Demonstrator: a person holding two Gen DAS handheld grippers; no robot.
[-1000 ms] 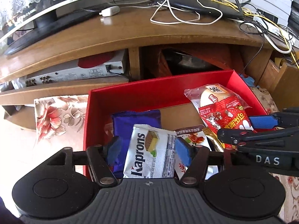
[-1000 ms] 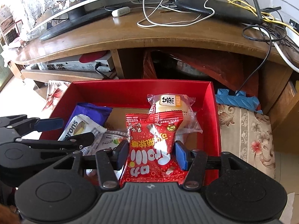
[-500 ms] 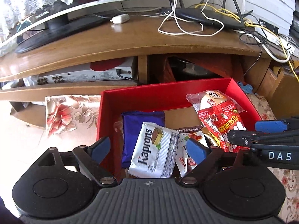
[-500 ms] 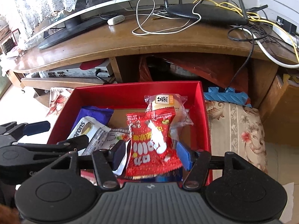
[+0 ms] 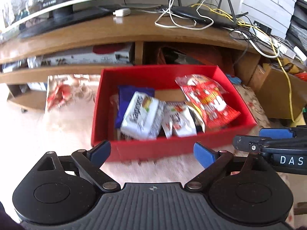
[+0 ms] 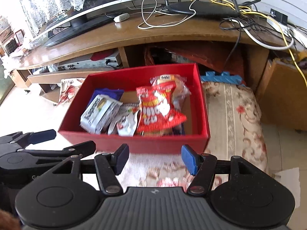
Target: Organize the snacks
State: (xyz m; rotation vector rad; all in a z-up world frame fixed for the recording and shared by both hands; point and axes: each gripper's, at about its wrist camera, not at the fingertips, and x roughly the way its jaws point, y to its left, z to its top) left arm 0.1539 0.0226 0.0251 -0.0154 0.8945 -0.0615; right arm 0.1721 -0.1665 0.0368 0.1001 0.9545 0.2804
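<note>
Both the left tool (image 5: 151,151) and right tool (image 6: 153,157) hang released, jaws parted and holding nothing. Snack packets, the white wafer pack (image 5: 142,115) and the red crinkly bag (image 6: 159,109) among them, lie inside the red cardboard box (image 5: 145,149) on the floor.

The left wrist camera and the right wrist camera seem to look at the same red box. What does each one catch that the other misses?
Only the left wrist view shows the left gripper head-on, jaws open and empty, with the right gripper entering from the right edge. Only the right wrist view shows the blue foam mat behind the box and the right gripper head-on, open and empty. Both show the red box of snacks, the red snack bag, the white Kaprons pack and the wooden TV stand.
</note>
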